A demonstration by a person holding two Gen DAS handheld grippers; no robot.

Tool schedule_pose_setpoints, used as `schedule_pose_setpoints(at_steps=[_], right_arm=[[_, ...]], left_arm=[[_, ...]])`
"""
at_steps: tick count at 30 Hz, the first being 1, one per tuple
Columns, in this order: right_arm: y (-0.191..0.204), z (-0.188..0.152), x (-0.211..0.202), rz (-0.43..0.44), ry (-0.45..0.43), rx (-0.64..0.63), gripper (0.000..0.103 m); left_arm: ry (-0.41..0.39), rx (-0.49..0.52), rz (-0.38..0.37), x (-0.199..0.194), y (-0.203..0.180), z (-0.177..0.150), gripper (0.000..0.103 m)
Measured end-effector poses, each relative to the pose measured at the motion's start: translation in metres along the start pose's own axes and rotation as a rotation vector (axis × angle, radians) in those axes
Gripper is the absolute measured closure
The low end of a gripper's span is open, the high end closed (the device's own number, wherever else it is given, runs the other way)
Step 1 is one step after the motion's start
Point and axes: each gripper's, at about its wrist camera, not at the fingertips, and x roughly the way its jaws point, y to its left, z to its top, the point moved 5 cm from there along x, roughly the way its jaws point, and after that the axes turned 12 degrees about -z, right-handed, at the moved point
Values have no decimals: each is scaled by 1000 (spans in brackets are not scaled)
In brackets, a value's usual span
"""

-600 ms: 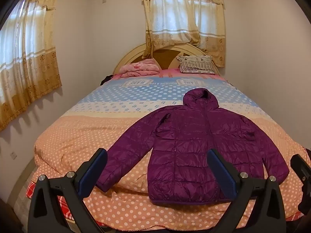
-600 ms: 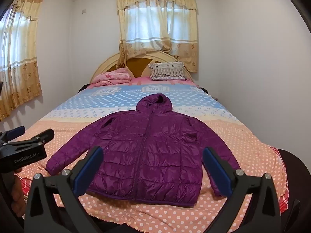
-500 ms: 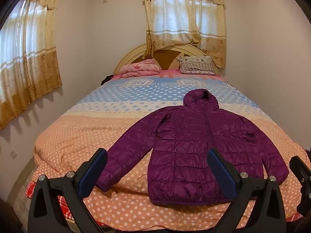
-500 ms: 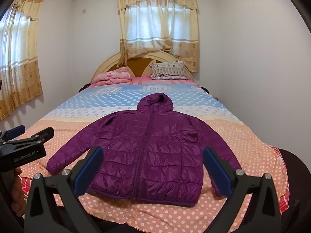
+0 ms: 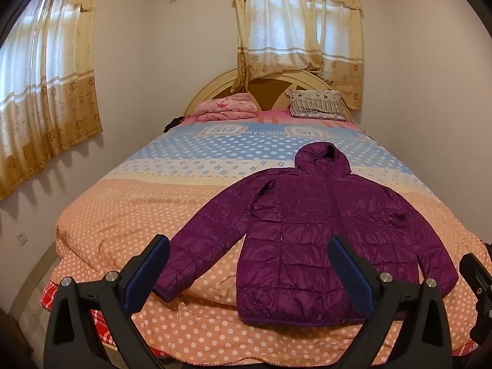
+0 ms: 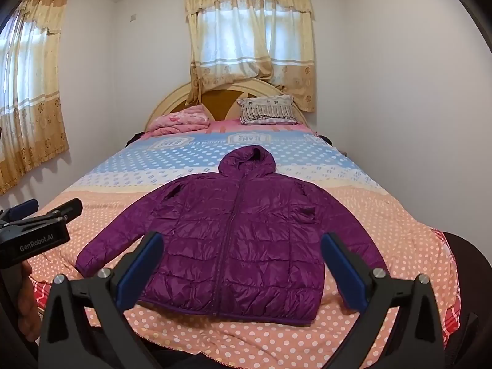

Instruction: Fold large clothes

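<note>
A purple hooded puffer jacket (image 5: pixel 313 233) lies flat and face up on the bed, zipped, sleeves spread, hood toward the headboard; it also shows in the right wrist view (image 6: pixel 236 240). My left gripper (image 5: pixel 249 246) is open and empty, held above the bed's foot, in front of the jacket's left sleeve and hem. My right gripper (image 6: pixel 241 240) is open and empty, held in front of the jacket's hem. The left gripper's body shows at the left edge of the right wrist view (image 6: pixel 33 230).
The bed (image 5: pixel 123 215) has a dotted orange, cream and blue cover. A folded pink blanket (image 5: pixel 226 110) and a striped pillow (image 5: pixel 316 104) lie by the headboard. Walls stand close on both sides, with curtained windows (image 5: pixel 46 83) at the left and behind.
Both views have shifted very slightly; the jacket lies as before and both grippers stay open.
</note>
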Motion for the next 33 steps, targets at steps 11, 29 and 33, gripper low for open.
schedule_pose_setpoints(at_steps=[11,29,33], right_arm=[[1,-1,2,5,14,10,0],[1,-3,7,17,27,14,0],[2,-4,8,17,29,12,0]], left_arm=[[0,-8,-5,2,4,-2,1],[14,-11,-10,1,9,-2,1],[16,-9,-8,2,5,-1,1]])
